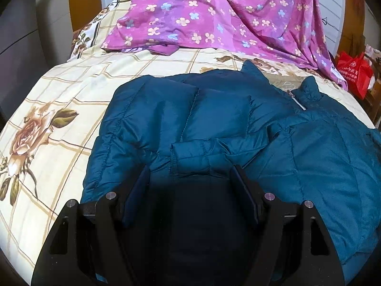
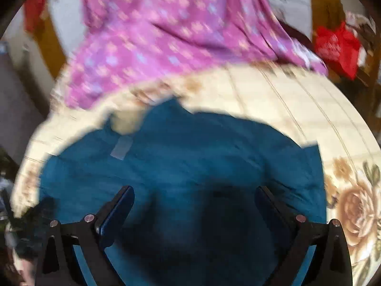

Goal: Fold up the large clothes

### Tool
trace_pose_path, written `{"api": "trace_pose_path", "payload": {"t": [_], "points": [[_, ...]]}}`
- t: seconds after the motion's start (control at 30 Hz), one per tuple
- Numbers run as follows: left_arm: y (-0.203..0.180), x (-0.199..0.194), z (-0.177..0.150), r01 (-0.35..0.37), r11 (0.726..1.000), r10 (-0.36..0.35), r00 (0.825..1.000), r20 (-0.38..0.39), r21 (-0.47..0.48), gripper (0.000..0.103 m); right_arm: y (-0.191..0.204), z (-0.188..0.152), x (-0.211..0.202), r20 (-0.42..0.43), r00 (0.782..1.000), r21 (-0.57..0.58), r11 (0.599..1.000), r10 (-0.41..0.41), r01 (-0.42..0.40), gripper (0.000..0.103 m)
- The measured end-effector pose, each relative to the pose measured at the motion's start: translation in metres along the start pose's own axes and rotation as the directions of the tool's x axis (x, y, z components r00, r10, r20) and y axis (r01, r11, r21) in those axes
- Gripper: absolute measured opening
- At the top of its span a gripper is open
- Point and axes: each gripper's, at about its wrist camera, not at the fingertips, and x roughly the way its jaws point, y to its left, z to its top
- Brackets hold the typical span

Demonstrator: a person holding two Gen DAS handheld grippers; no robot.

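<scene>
Item: teal padded jacket (image 1: pixel 214 109) on bed (image 1: pixel 59 90), light, puffy, slippery shell.
My left tongs (image 1: pixel 190 174) and right tongs (image 2: pixel 194 195) both gape empty; pinch the sleeve cuff (image 1: pixel 190 157) just ahead.

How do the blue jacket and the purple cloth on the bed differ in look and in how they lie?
The jacket is plain teal, quilted and puffy; the purple cloth is thin and printed with small flowers.
The jacket lies spread low on the bed near the grippers, one sleeve folded across it; the cloth is heaped at the far end, rising up.
The jacket has a zip at its collar; no fastening shows on the cloth.
Both rest on the same floral bedsheet.
</scene>
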Motion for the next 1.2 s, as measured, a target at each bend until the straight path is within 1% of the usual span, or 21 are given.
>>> {"api": "trace_pose_path", "payload": {"t": [0.07, 0.13, 0.17, 0.2, 0.23, 0.27, 0.3, 0.37, 0.43, 0.5, 0.57, 0.63, 0.67, 0.7, 0.73, 0.87, 0.97, 1.03, 1.07, 1.13, 1.2], "points": [[0.000, 0.000, 0.000, -0.001, 1.000, 0.001, 1.000, -0.001, 0.000, 0.072, 0.029, -0.004, -0.007, 0.030, 0.998, -0.015, 0.998, 0.061, -0.061, 0.101], [0.000, 0.000, 0.000, 0.001, 1.000, -0.001, 1.000, -0.003, -0.001, 0.072, 0.055, -0.019, 0.005, 0.006, 0.996, -0.041, 0.995, 0.094, -0.094, 0.103], [0.001, 0.000, 0.000, 0.002, 1.000, -0.002, 1.000, -0.003, -0.003, 0.072, 0.067, -0.028, 0.021, -0.037, 0.996, -0.076, 0.993, 0.086, -0.089, 0.103], [0.000, 0.000, 0.000, 0.002, 1.000, -0.002, 1.000, -0.002, -0.007, 0.072, 0.076, -0.040, 0.036, -0.080, 0.996, -0.113, 0.992, 0.045, -0.054, 0.103], [0.000, 0.001, 0.000, -0.002, 1.000, 0.002, 1.000, -0.005, -0.007, 0.072, 0.082, -0.054, 0.049, -0.084, 0.996, -0.176, 0.984, -0.021, 0.006, 0.103], [0.000, 0.002, 0.000, -0.005, 1.000, 0.005, 1.000, -0.008, -0.006, 0.072, 0.083, -0.061, 0.046, -0.040, 0.999, -0.201, 0.979, -0.033, 0.024, 0.103], [-0.001, 0.002, -0.001, -0.009, 1.000, 0.009, 1.000, -0.009, -0.003, 0.072, 0.083, -0.061, 0.045, -0.042, 0.999, -0.193, 0.981, -0.031, 0.023, 0.103], [-0.001, 0.003, -0.001, -0.007, 1.000, 0.007, 1.000, -0.010, -0.006, 0.072, 0.082, -0.057, 0.035, -0.089, 0.996, -0.174, 0.985, -0.022, 0.006, 0.103], [-0.001, 0.003, -0.001, -0.008, 1.000, 0.008, 1.000, -0.009, -0.004, 0.072, 0.082, -0.059, 0.011, -0.053, 0.998, -0.191, 0.981, -0.031, 0.021, 0.103], [-0.002, 0.003, -0.001, -0.010, 1.000, 0.010, 1.000, -0.009, -0.002, 0.072, 0.078, -0.068, -0.021, 0.019, 0.999, -0.221, 0.975, -0.026, 0.030, 0.103], [-0.001, 0.003, -0.001, -0.009, 1.000, 0.009, 1.000, -0.009, -0.002, 0.072, 0.068, -0.085, -0.038, 0.046, 0.998, -0.228, 0.972, -0.044, 0.054, 0.103], [-0.001, 0.003, 0.000, -0.007, 1.000, 0.007, 1.000, -0.008, -0.003, 0.072, 0.047, -0.104, -0.024, 0.009, 0.996, -0.215, 0.972, -0.090, 0.090, 0.103], [-0.001, 0.003, -0.001, -0.007, 1.000, 0.007, 1.000, -0.007, -0.002, 0.072, 0.038, -0.108, -0.012, -0.010, 0.997, -0.206, 0.976, -0.081, 0.077, 0.103], [-0.001, 0.004, -0.001, -0.006, 1.000, 0.006, 1.000, -0.008, -0.003, 0.072, 0.028, -0.113, -0.006, -0.020, 0.999, -0.174, 0.984, -0.026, 0.022, 0.103], [0.000, 0.005, -0.001, -0.007, 1.000, 0.007, 1.000, -0.009, -0.004, 0.072, 0.023, -0.111, -0.007, -0.020, 1.000, -0.152, 0.988, -0.002, -0.001, 0.103], [0.001, 0.007, -0.001, -0.014, 1.000, 0.014, 1.000, -0.011, 0.001, 0.072, 0.029, -0.112, -0.001, -0.034, 0.998, -0.179, 0.983, -0.049, 0.042, 0.103], [-0.004, 0.007, -0.001, -0.036, 0.999, 0.037, 0.999, -0.013, 0.027, 0.072, 0.028, -0.113, -0.001, -0.042, 0.999, -0.169, 0.985, -0.035, 0.027, 0.103], [-0.009, 0.004, 0.001, -0.062, 0.995, 0.064, 0.998, -0.019, 0.077, 0.072, 0.027, -0.112, 0.000, -0.045, 0.998, -0.167, 0.986, -0.032, 0.024, 0.103], [-0.011, -0.002, 0.003, -0.076, 0.990, 0.081, 0.996, -0.037, 0.120, 0.072, 0.028, -0.111, 0.000, -0.047, 0.998, -0.169, 0.985, -0.035, 0.027, 0.103], [-0.006, -0.024, 0.004, -0.075, 0.989, 0.081, 0.996, -0.044, 0.126, 0.072, 0.030, -0.109, -0.002, -0.068, 0.996, -0.188, 0.981, -0.055, 0.041, 0.103], [0.002, -0.056, -0.003, -0.050, 0.989, 0.053, 0.999, -0.012, 0.138, 0.072, 0.031, -0.112, -0.018, -0.072, 0.994, -0.185, 0.980, -0.082, 0.067, 0.103]]}}
